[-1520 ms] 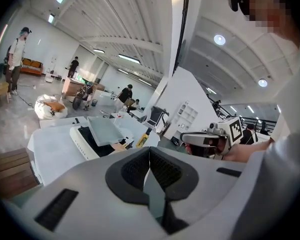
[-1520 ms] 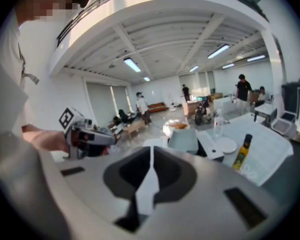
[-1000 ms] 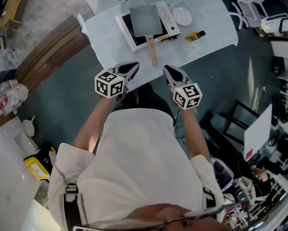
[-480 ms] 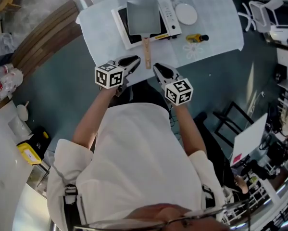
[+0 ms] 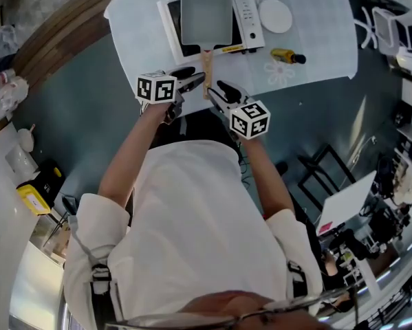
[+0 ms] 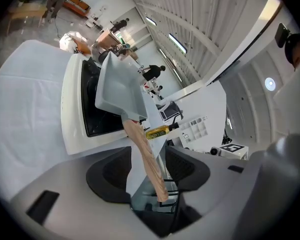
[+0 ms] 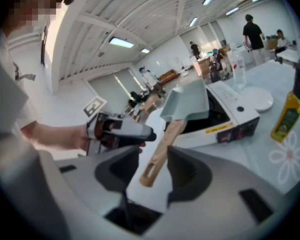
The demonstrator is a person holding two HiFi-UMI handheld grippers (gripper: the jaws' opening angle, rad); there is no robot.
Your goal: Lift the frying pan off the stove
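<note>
A grey square frying pan (image 5: 206, 14) sits on the black top of a white stove (image 5: 167, 20), its wooden handle (image 5: 206, 66) pointing toward me. My left gripper (image 5: 194, 82) is just left of the handle's end and my right gripper (image 5: 218, 88) just right of it. Both have just been opening and stand open. In the left gripper view the handle (image 6: 146, 161) runs between the jaws of the left gripper (image 6: 147, 170), with neither pad touching it. In the right gripper view the handle (image 7: 160, 153) ends between the pads of the right gripper (image 7: 151, 171), with gaps either side.
The stove stands on a table under a white cloth (image 5: 309, 53). A white plate (image 5: 276, 16) and a yellow oil bottle (image 5: 287, 56) lie right of the stove. The table's near edge is just under both grippers. A black chair frame (image 5: 316, 177) stands at my right.
Both grippers have dropped and moved forward to the end of the pan's handle, closing in on each other. Their jaws, shut before, now stand apart. The pan has not moved.
</note>
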